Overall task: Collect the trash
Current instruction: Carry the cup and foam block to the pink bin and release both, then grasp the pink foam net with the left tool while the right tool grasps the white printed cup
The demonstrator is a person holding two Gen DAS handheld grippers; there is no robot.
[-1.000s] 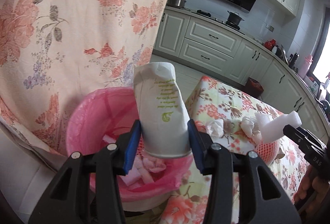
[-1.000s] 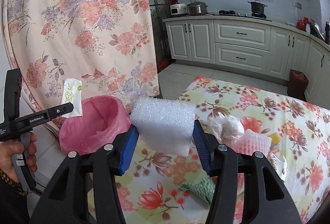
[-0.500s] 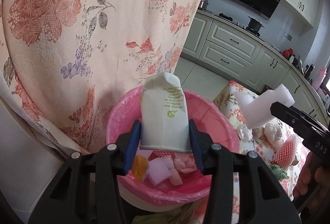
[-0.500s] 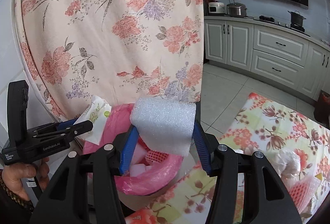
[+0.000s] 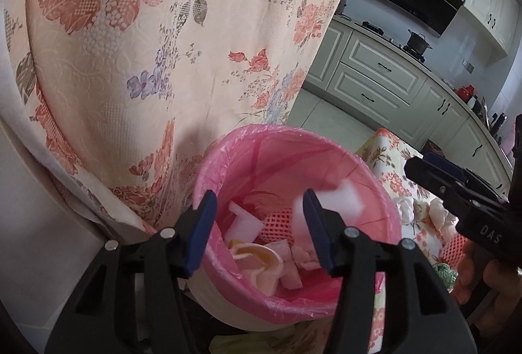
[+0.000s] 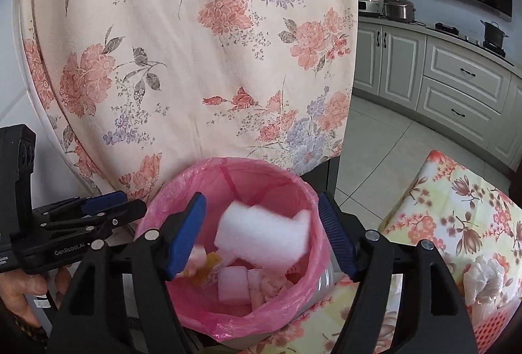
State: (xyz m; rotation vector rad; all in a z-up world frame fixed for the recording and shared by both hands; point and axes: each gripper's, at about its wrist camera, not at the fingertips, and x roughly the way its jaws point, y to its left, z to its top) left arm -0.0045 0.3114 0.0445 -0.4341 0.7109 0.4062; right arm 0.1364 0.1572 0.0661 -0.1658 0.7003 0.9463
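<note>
Right claw [image 6: 262, 235] opening over the pink-lined bin [image 6: 306, 191], pads clear of the white foam block [image 6: 264, 238], which sits loose between them in lower centre frame, blurred, long axis running left-right, slightly tilted down to the right. Left claw [image 5: 259, 231] also opening, nothing gripped; bin [image 5: 359, 158] below it holds paper and foam scraps [image 5: 261, 256]. Floral curtain [image 6: 195, 44] fills upper left; floral-clothed worktop [image 6: 463, 197] at lower right.

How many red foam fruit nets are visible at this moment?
2. One red net lies in the pink-lined bin among other trash; the other net lies on the floral tablecloth to the bin's right. More may be buried in the bin.
</note>
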